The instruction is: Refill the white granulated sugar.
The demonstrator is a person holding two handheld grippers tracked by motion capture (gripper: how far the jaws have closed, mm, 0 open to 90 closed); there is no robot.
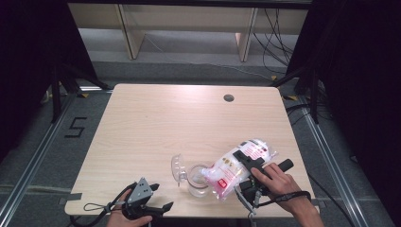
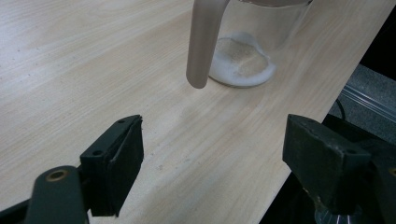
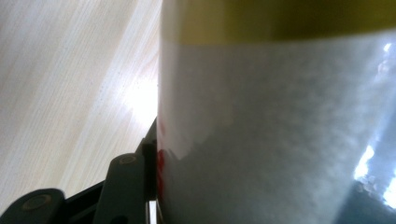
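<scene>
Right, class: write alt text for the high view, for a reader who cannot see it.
The right gripper tips a plastic bag of white grains over a clear jug near the front edge of a wooden table. A clear lid lies beside the jug, and the left gripper rests open at the front left.

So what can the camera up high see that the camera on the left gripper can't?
The high view alone takes in the clear plastic bag of white grains with pink print, tilted toward the clear glass jug and clamped in the right gripper, plus the clear domed lid lying beside the jug and the left gripper from outside.

The left gripper view alone gives a close look at the jug's frosted handle, the white grains on its bottom, and its own open jaws.

Both share the jug and the pale wooden table.
</scene>
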